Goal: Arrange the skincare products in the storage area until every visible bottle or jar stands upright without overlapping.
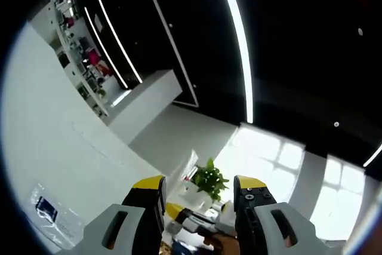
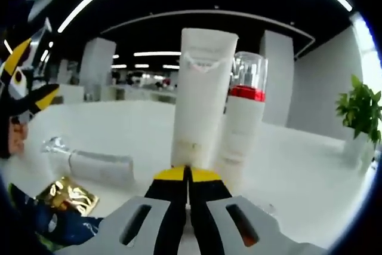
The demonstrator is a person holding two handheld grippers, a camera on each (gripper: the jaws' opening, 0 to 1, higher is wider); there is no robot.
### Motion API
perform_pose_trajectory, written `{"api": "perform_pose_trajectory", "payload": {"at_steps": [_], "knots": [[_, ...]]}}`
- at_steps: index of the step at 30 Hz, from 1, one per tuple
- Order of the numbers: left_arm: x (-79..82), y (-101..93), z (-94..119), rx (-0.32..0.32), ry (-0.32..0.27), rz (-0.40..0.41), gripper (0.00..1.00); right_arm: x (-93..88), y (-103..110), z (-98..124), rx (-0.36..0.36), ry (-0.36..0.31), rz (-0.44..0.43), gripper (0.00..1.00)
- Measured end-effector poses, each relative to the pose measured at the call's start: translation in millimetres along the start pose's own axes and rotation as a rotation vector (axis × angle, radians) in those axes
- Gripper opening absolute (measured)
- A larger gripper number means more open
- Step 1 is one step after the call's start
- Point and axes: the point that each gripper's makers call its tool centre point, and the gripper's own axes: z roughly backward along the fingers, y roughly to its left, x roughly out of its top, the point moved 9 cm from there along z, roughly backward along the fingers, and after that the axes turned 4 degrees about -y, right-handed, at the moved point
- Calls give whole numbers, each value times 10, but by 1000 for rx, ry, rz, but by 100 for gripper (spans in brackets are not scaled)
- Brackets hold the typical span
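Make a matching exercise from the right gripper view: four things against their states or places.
Things:
1. white tube
2. red-collared bottle
3. silver bottle
4. potted plant

States:
A. lying on its side on the white surface
B. at the far right edge
C. standing upright, just ahead of the right gripper
D. upright, behind the tube's right side, clear cap

Pairs: 1-C, 2-D, 3-A, 4-B

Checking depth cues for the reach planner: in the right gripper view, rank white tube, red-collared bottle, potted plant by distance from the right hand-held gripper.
1. White tube: upright, dead ahead of the right hand-held gripper, just beyond its shut jaw tips.
2. Red-collared bottle: upright, beside the tube on its right and partly behind it.
3. Potted plant: far right edge, well back across the white surface.
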Motion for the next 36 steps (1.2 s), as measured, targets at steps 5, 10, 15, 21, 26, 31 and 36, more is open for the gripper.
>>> {"api": "perform_pose_trajectory", "payload": {"at_steps": [5,10,15,21,26,31,36], "knots": [[33,48,-15,3,-5,6,46,8,5,-53,7,-12,25,0],[27,37,-13,3,-9,8,46,25,24,-91,7,-23,67,0],[45,44,-17,0,-15,13,46,21,44,-93,9,-30,84,0],[57,49,-22,-4,-19,16,46,92,60,-37,23,-86,41,0],[39,20,-20,-7,-16,12,46,209,-2,109,23,-190,-58,0],[42,19,-19,-7,-17,13,46,270,-29,181,39,-193,-140,0],[20,4,-16,-1,-20,15,48,394,-94,228,79,-233,-244,3]]}}
